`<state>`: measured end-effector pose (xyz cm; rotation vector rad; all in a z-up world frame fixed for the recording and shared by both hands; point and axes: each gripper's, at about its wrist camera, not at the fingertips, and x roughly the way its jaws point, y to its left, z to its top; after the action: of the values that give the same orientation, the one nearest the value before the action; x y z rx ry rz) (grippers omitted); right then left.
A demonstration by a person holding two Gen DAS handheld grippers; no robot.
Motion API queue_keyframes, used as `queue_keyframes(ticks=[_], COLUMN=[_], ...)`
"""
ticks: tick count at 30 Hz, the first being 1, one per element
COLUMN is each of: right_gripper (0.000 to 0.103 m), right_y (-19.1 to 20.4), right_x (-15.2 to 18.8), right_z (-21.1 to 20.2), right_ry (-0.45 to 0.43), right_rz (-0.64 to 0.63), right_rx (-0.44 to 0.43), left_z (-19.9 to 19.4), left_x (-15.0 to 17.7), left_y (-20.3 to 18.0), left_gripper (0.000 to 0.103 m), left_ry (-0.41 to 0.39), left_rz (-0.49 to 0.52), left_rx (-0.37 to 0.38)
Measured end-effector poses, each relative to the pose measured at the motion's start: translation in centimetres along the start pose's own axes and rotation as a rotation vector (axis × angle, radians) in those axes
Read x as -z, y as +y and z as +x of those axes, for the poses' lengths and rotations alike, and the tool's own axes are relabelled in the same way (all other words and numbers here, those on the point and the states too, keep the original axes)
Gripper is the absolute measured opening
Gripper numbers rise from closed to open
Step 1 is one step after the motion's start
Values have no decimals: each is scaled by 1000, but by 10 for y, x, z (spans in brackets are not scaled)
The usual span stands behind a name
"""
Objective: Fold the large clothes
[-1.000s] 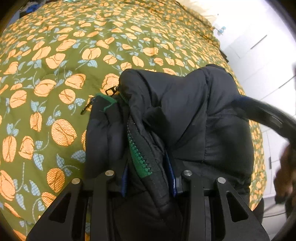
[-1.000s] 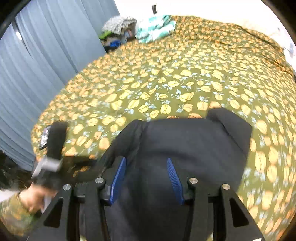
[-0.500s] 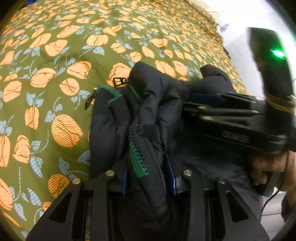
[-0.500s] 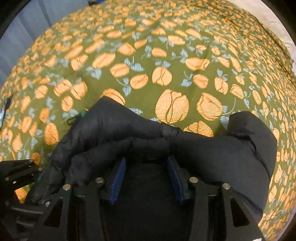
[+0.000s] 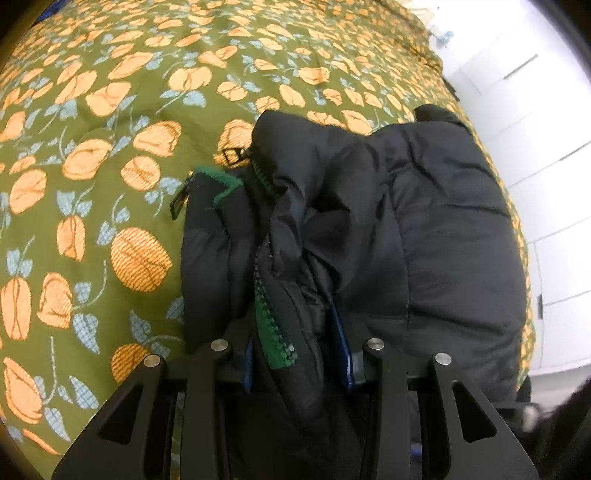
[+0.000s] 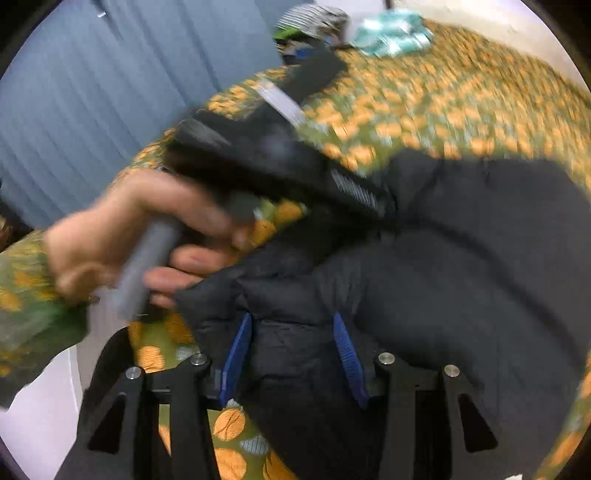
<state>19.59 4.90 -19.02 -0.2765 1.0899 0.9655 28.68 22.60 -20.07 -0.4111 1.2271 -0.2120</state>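
Note:
A black puffer jacket (image 5: 424, 240) with a green zipper (image 5: 273, 332) lies bunched on the bed. My left gripper (image 5: 295, 354) is shut on a thick fold of it by the zipper, blue pads pressed into the cloth. In the blurred right wrist view the jacket (image 6: 461, 258) spreads to the right. My right gripper (image 6: 291, 350) stands at its near edge, both blue pads against a padded fold, shut on it. A hand (image 6: 122, 236) in a patterned sleeve, at the left of that view, holds the left gripper's handle.
The bed cover (image 5: 110, 184) is olive with orange fruit and runs wide to the left and far side. White cupboard doors (image 5: 535, 92) stand past the bed's right edge. Blue-grey curtains (image 6: 92, 110) hang at the left, and piled clothes (image 6: 388, 33) lie at the far corner.
The right gripper, which lay across the jacket in the left wrist view half a second ago, has left that view. The right view has pulled back to the jacket's near edge. The left grip is unchanged.

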Motion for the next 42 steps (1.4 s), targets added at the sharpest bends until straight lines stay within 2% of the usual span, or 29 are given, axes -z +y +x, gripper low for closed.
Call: queue_keyframes(ticks=[4, 10, 13, 15, 17, 19, 23, 26, 30, 34, 36, 39, 42], right_gripper=[45, 45, 45, 45, 45, 45, 46, 46, 46, 45, 45, 46, 47], right_y=[7, 19, 19, 17, 18, 17, 16, 15, 15, 11, 9, 6, 4], right_x=[5, 11, 10, 11, 13, 15, 15, 22, 31, 34, 35, 35, 30], right_z=[22, 35, 25, 20, 17, 15, 15, 7, 4, 3, 2, 3, -22], right_ry=[18, -9, -7, -9, -16, -25, -30, -35, -47, -56, -63, -67, -62], right_rz=[-40, -105, -95, -92, -93, -100, -109, -114, -123, -119, -117, -107, -58], right_rx=[97, 212, 204, 195, 192, 200, 207, 191, 170, 162, 164, 161, 123], left_z=[5, 7, -13, -39, -62, -76, -53, -30, -6, 13, 22, 43, 44], left_x=[1, 7, 7, 8, 12, 19, 34, 37, 37, 24, 15, -2, -10], left_y=[7, 12, 11, 14, 18, 24, 47, 53, 45, 33, 26, 11, 0], left_gripper=[35, 38, 42, 56, 86, 95, 94, 94, 94, 98, 101, 103, 101], left_ry=[-7, -56, -36, -49, -89, -115, -39, -24, -27, -7, 19, 89, 94], left_rz=[-30, -109, -146, -159, -142, -125, -162, -197, -190, -169, -158, -126, -98], left_rx=[1, 0, 25, 88, 126, 135, 146, 227, 333, 391, 394, 332, 288])
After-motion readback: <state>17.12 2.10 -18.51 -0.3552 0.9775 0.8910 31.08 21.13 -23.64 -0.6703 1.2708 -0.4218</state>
